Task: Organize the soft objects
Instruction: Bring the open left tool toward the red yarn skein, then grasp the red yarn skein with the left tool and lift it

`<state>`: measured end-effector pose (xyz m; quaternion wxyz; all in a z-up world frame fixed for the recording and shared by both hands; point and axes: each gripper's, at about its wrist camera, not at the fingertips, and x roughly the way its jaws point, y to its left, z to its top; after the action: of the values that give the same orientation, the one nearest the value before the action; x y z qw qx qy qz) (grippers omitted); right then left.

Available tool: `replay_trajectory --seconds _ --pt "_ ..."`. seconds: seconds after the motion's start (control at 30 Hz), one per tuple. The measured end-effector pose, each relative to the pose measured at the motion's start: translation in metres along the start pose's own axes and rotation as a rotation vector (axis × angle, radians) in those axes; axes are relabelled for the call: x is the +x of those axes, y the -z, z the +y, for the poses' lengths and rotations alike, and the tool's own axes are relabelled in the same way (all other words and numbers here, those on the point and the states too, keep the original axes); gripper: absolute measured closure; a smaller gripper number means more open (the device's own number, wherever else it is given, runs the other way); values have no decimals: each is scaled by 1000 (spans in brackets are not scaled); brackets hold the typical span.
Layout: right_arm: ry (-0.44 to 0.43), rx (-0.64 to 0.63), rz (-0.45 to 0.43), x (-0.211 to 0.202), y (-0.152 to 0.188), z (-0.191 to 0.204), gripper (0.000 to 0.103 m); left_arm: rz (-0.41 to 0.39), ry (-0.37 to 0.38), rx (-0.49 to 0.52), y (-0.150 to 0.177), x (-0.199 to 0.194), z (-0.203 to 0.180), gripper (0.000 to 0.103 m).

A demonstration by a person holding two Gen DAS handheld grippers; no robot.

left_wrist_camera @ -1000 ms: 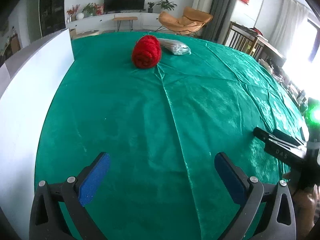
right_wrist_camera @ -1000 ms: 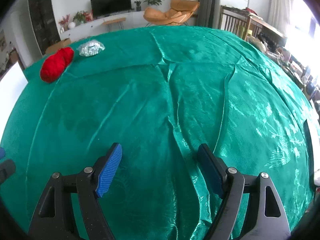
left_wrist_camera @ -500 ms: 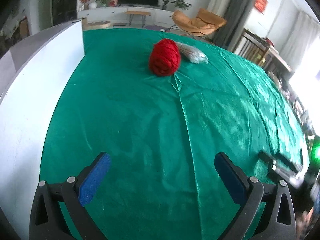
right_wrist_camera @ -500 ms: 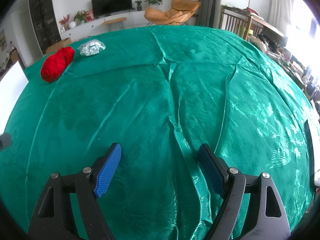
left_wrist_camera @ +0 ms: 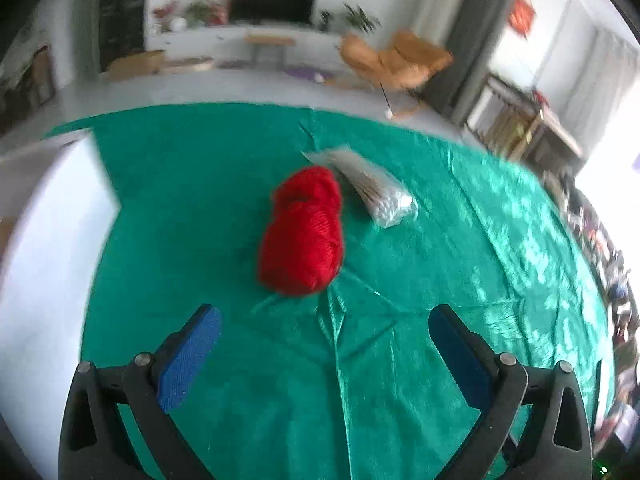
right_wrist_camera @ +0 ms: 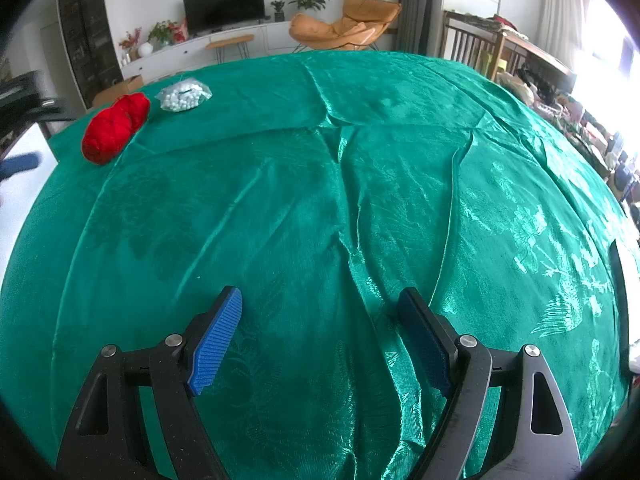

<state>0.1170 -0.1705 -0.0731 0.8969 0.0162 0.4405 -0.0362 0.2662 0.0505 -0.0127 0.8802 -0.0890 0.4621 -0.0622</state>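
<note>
Red yarn and a bag of cotton swabs at the far left of a green tabletop, both tongs open and empty.

The red yarn skein lies on the green cloth that covers the tabletop, with the clear bag of cotton swabs just behind it on its right, touching or nearly so. The left tongs point down at the skein from close by, their blue pads spread wide with only creased cloth between them and the skein just beyond the tips. A white board borders the cloth on the left. From the right wrist view the skein and bag sit well apart from the right tongs, which hang gaping over bare wrinkled cloth, nothing gripped. Beyond the tabletop stand a tan lounge chair and a dark television.
</note>
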Motion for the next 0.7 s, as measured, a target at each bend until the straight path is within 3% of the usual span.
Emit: replay_trajectory --seconds 0.33,0.43,0.47,0.5,0.53,0.7 --pt "-4 -5 5 0 0 1 17 128 -93 68 -41 93 -4 0" --pt "-4 -6 5 0 0 2 17 108 -109 42 -45 99 6 3" --pt "-5 -6 5 0 0 2 17 99 -106 33 -46 98 9 17" --pt "-5 -6 5 0 0 2 17 77 -117 22 -47 93 13 47" --pt "-4 -6 5 0 0 2 17 70 -109 15 -49 89 17 55" --pt "-4 -6 5 0 0 2 17 45 -100 -10 -31 56 28 56"
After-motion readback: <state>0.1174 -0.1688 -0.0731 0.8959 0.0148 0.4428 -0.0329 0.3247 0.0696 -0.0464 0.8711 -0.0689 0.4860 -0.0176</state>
